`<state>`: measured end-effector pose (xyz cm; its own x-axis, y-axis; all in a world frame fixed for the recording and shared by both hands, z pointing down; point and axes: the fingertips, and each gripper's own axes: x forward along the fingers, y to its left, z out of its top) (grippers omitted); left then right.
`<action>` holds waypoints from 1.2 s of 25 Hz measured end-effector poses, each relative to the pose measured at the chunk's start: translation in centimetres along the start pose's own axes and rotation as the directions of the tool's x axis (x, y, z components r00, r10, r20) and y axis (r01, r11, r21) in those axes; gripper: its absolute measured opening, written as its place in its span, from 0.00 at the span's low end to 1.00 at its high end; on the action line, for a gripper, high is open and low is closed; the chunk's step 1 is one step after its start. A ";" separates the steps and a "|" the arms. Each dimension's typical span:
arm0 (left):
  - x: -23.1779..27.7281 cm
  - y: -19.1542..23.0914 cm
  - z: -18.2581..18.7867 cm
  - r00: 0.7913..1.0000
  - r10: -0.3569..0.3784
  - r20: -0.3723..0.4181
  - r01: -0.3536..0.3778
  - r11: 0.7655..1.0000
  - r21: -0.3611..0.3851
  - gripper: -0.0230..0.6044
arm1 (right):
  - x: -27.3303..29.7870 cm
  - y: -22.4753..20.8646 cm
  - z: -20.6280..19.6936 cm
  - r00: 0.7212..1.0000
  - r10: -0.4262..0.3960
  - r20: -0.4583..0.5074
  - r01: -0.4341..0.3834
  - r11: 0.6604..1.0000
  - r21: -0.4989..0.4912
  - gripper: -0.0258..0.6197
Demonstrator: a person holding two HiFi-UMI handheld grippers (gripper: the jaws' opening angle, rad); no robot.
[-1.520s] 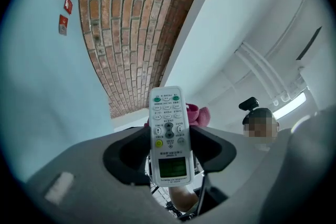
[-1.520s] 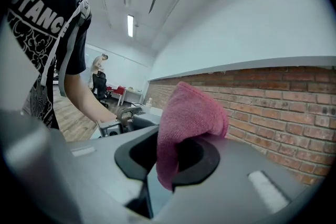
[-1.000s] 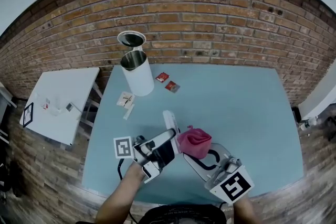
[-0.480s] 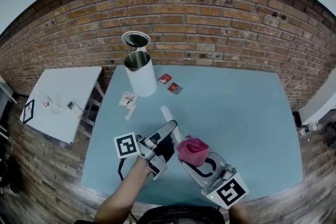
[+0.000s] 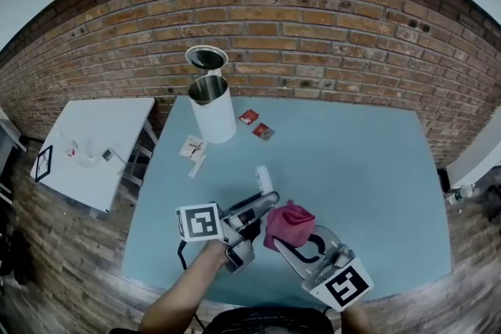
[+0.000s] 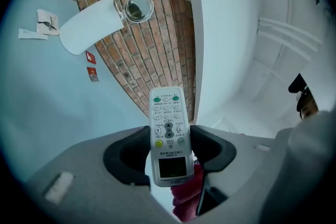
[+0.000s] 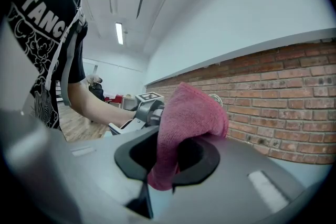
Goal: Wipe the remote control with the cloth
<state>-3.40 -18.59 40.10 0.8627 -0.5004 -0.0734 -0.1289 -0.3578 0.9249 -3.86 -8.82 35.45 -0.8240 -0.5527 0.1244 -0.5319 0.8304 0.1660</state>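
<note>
**Pink cloth (image 7: pixel 191 113) in my right gripper (image 7: pixel 168 152), white remote control (image 6: pixel 167 123) in my left gripper (image 6: pixel 168 149)**

My left fingers (image 6: pixel 126 157) clamp the remote control by its long sides near the screen end. Its button face looks at my camera, and its other end sticks out past the jaws toward the far edge of the desk (image 5: pixel 352 160). My right fingers (image 7: pixel 202 160) are closed on a fold of the cloth, which bunches up over them in a soft hump. In the head view the cloth sits just beside the remote's held end, close against my left jaws; whether it touches the plastic I cannot tell. Both grippers are at the desk's near edge, about midway along it. Well apart, at the far left corner, a white bin (image 5: pixel 211 117) stands with its round lid (image 5: pixel 206 57) raised before the brick wall (image 5: pixel 313 27). Two red sachets (image 5: pixel 249 117) lie just beside it, and white paper packets (image 5: pixel 192 147) lie a little nearer, along the left edge. Past that edge stands a white side table (image 5: pixel 94 145).
</note>
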 end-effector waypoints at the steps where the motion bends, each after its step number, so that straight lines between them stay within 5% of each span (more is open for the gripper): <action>1: -0.1 0.2 -0.2 1.000 0.013 -0.012 -0.013 1.000 0.019 0.42 | 0.0 0.0 0.0 1.000 -0.002 0.001 0.002 1.000 0.001 0.14; 11: -0.1 0.4 -2.5 0.989 0.045 -0.144 -0.016 0.981 0.193 0.42 | -0.4 -1.1 1.1 0.998 -0.038 0.050 0.035 0.998 0.059 0.14; 30: -0.4 1.1 -5.8 0.934 0.199 -0.296 -0.028 0.869 0.495 0.42 | -1.8 -4.5 1.9 0.991 -0.121 0.056 0.116 0.990 0.081 0.14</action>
<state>-1.04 -14.21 43.30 0.9251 -0.3053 0.2257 -0.3781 -0.6867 0.6209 -0.32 -11.44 32.66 -0.7635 -0.6440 0.0483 -0.6378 0.7637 0.0994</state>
